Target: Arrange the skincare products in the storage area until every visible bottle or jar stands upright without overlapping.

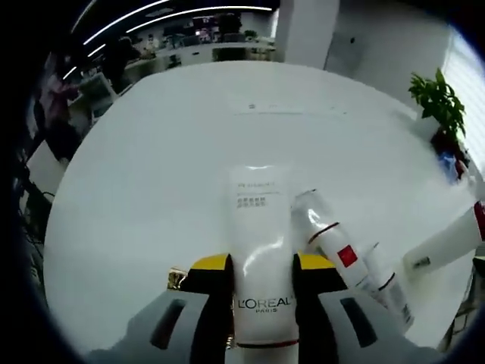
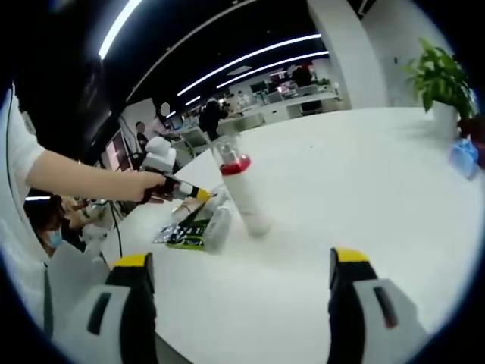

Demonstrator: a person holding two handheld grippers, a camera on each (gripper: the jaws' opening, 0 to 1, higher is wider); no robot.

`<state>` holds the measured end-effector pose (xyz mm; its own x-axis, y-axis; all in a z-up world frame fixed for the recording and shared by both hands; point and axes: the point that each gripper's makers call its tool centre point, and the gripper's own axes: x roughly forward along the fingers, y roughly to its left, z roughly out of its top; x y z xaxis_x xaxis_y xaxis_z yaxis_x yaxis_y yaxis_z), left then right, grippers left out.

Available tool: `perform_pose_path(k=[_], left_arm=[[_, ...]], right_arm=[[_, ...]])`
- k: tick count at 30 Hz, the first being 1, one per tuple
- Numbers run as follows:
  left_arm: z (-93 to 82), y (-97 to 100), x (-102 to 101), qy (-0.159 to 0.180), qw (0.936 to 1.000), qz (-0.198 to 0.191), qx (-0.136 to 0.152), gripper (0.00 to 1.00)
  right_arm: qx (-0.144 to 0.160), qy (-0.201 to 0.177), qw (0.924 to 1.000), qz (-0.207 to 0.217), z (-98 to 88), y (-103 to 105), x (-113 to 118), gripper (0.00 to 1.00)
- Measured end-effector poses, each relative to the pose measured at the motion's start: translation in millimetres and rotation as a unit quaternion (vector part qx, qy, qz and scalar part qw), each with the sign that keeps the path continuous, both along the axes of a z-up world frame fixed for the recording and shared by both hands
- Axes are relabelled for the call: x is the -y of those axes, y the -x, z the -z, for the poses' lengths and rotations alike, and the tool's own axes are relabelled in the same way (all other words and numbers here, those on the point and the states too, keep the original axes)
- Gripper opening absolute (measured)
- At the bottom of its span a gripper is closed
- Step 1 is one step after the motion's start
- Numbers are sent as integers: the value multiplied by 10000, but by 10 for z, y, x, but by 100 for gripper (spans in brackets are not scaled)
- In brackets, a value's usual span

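A white L'Oréal tube is seen in the left gripper view, lying lengthwise on the white table with its printed end toward the camera. It is clamped between the yellow-tipped jaws of the left gripper, which are closed against its two sides. Just beside it, to the right, a white bottle with a red square label is laid on its side, and a slimmer white tube lies against that. Further right, a white bottle with a red band is also lying down. A small gold object is partly hidden behind the left jaw.

In the right gripper view, the right gripper is held wide open with nothing between its jaws. A tall white bottle with a red collar and clear cap stands upright on the table. Beside it, a hand holds the other gripper over flat packets.

A potted plant stands at the table's far edge; an office with ceiling strip lights lies beyond.
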<state>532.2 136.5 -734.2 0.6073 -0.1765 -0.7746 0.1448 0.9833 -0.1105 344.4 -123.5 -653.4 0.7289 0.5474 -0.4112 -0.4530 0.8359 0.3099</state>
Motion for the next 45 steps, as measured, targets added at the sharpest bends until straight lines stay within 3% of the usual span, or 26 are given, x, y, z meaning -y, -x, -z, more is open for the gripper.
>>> perform_pose_path(k=[14, 22, 29, 38, 45], left_arm=[[-320, 84, 69, 311, 9981, 183, 508, 28], [-631, 173, 35, 553, 9945, 176, 878, 28], [-875, 256, 77, 606, 9902, 317, 1217, 28], [-1039, 411, 130, 491, 9856, 600, 1500, 28], [-1173, 533, 177, 487, 9820, 762, 1659, 28]], right_arm=[[138, -32, 9999, -70, -121, -13, -80, 96], [209, -31, 9996, -169, -194, -27, -158, 96], [272, -11, 9992, -290, -248, -42, -211, 96], [371, -8, 9984, -423, -359, -31, -316, 96], [504, -220, 9973, -482, -504, -32, -444, 96]])
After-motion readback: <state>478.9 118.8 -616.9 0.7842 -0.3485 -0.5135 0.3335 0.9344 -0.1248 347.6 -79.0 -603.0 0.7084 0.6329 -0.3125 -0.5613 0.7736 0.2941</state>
